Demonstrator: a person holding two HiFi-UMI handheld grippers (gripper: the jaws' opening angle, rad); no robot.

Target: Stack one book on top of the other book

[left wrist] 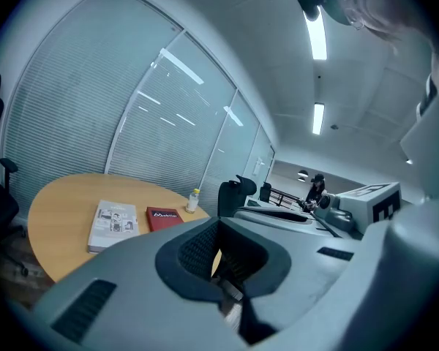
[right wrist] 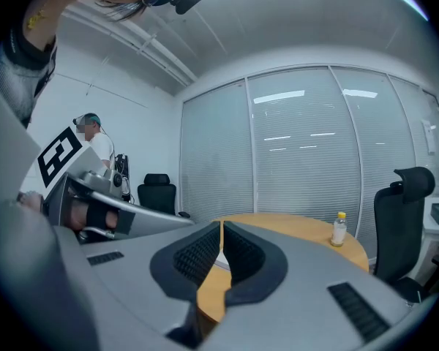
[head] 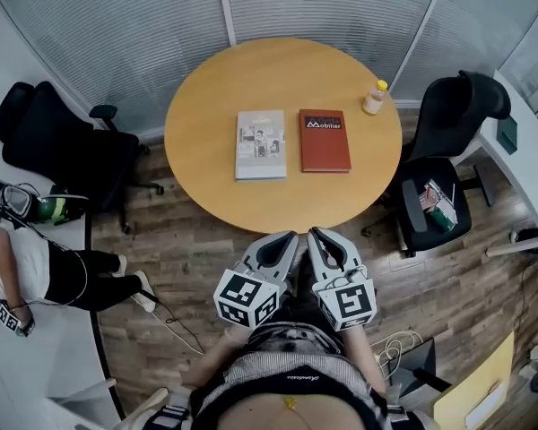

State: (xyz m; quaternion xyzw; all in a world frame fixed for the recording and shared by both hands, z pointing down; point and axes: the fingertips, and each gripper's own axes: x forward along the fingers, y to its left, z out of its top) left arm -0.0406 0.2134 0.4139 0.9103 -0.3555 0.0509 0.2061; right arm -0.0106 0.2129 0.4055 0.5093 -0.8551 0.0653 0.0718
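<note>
Two books lie side by side in the middle of the round wooden table (head: 206,186): a grey-white book (head: 260,144) on the left and a red book (head: 324,140) on the right, close together without overlapping. Both show in the left gripper view too, the grey-white book (left wrist: 113,224) and the red book (left wrist: 163,217). My left gripper (head: 291,238) and right gripper (head: 314,236) hang side by side just off the table's near edge, both shut and empty. The right gripper (right wrist: 220,248) faces the table with its jaws together; the left gripper (left wrist: 219,248) does the same.
A small bottle with a yellow cap (head: 375,97) stands at the table's far right edge. Black office chairs (head: 435,146) (head: 58,141) flank the table. A person sits on the floor at left (head: 36,267). Cables lie on the floor (head: 394,343).
</note>
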